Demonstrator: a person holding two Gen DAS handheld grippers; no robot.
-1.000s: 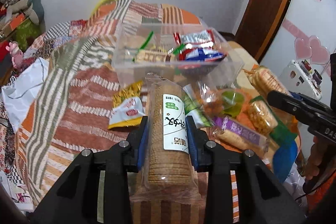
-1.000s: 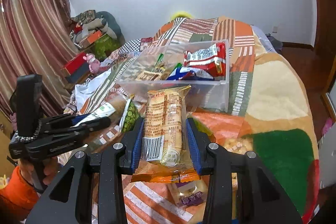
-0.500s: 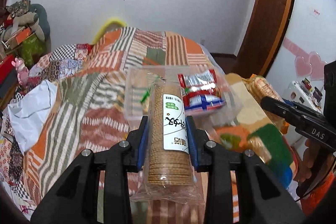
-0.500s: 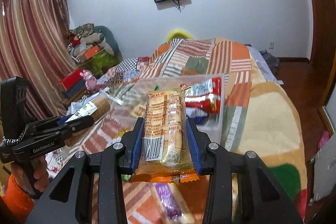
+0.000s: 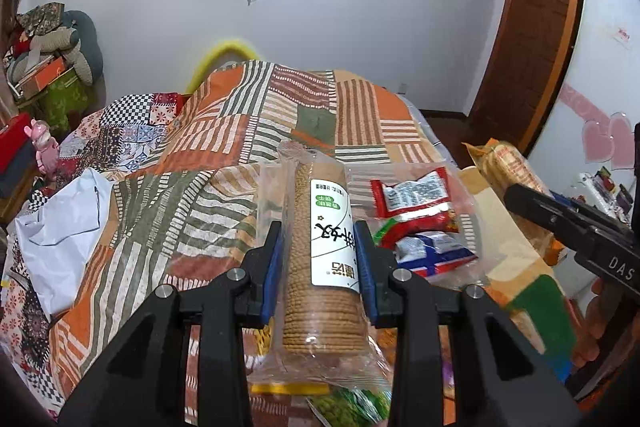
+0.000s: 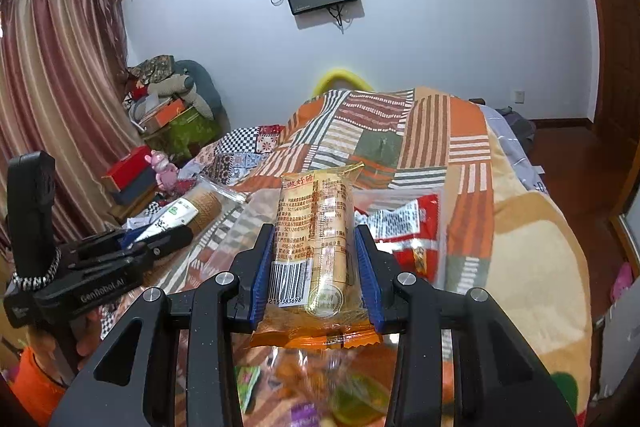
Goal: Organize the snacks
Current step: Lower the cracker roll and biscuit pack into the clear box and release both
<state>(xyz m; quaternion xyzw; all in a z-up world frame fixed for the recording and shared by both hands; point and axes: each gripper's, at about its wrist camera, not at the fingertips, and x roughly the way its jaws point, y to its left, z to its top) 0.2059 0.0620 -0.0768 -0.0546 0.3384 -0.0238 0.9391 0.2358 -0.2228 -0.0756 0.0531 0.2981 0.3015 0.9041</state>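
Observation:
My left gripper [image 5: 319, 263] is shut on a clear sleeve of round brown biscuits [image 5: 320, 267] with a white label, held above the bed. My right gripper [image 6: 314, 263] is shut on an orange pack of biscuits [image 6: 314, 247] with a barcode. A clear plastic bin [image 5: 460, 227] lies just beyond both grippers and holds red and blue snack packets [image 5: 416, 199]; it shows in the right wrist view [image 6: 400, 223] too. Each gripper appears in the other's view: the right one [image 5: 576, 223], the left one [image 6: 120, 251].
A patchwork orange and green striped bedspread [image 5: 248, 131] covers the bed. Loose snack packs lie blurred below the grippers [image 6: 344, 391]. A white bag [image 5: 60, 227] lies at the left. Boxes and plush toys [image 6: 168, 99] are piled by the curtain. A wooden door [image 5: 532, 27] stands at the right.
Both grippers rose and tilted up with their packs. The loose snacks dropped toward the bottom edge, and the wall and TV came into view.

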